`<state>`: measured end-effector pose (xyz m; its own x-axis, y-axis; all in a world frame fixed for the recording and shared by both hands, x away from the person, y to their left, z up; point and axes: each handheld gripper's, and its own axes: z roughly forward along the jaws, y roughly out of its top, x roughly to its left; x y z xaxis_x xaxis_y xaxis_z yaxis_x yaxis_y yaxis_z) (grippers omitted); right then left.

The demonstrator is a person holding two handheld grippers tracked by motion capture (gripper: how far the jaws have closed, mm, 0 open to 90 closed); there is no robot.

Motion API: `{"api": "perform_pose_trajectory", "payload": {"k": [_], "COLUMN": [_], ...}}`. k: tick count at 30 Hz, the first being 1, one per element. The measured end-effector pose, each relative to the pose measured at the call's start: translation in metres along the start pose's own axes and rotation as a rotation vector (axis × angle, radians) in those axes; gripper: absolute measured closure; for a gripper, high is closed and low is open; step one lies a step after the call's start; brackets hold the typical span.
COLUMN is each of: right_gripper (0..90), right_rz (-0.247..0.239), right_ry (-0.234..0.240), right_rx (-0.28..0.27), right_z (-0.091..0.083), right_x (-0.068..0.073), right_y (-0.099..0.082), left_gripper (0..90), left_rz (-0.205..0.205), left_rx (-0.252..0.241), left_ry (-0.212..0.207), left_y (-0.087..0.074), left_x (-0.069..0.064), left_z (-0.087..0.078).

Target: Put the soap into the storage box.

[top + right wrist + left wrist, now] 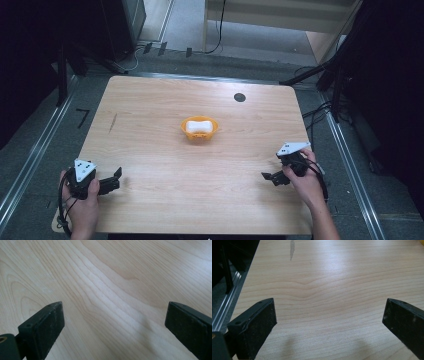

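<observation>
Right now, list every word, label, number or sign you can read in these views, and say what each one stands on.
None: no readable text in any view.
The orange plastic basket and the white block in it bear no lettering.
The light wooden table carries a round black spot and a grey streak, neither a sign.
The grey three-cornered plates on the left gripper and right gripper show dots, no characters.

A light wooden table with rounded corners (pixel 150 105) carries a small round black mark (pixel 239 97) near its far edge and a thin dark streak (pixel 113 122) toward its left side, well apart from each other. Beyond the table lies grey carpeted floor (pixel 190 30), crossed by a black cable (pixel 218 35). Silver metal floor rails (pixel 35 155) run along both sides of the table
</observation>
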<state>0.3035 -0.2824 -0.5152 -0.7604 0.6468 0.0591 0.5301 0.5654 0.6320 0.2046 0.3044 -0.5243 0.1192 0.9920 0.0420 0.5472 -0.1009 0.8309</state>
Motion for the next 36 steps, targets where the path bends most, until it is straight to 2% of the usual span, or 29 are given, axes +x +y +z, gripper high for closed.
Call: {"api": "perform_pose_trajectory", "payload": {"k": [7,20,25,30,34,36], "right_gripper": [3.2,3.3,3.3,3.3,3.3,3.3], "right_rz": [0.043,0.091,0.124,0.162,0.198,0.197], "right_ry": [-0.021,-0.061,-0.071,-0.101,-0.105,-0.124], "right_rx": [-0.034,-0.081,-0.126,-0.170,-0.245,-0.273], "right_z": [-0.010,-0.027,-0.031,-0.035,-0.039,-0.041], "right_x": [-0.003,-0.001,0.002,0.006,0.008,0.010], "right_y": [-0.022,-0.056,-0.071,-0.087,-0.099,-0.102], "left_gripper": [0.0,0.0,0.0,0.0,0.0,0.0], "left_rz": [0.000,0.000,0.001,0.001,0.004,0.006], "left_rx": [-0.001,-0.001,0.000,0.001,0.032,0.046], "left_ry": [0.001,0.001,0.000,-0.003,-0.023,-0.029], "left_y": [0.000,0.000,0.000,0.000,0.001,0.001], "left_x": [0.000,0.000,0.000,0.000,0.000,0.000], "left_z": [0.000,0.000,0.000,0.000,0.002,0.003]}}
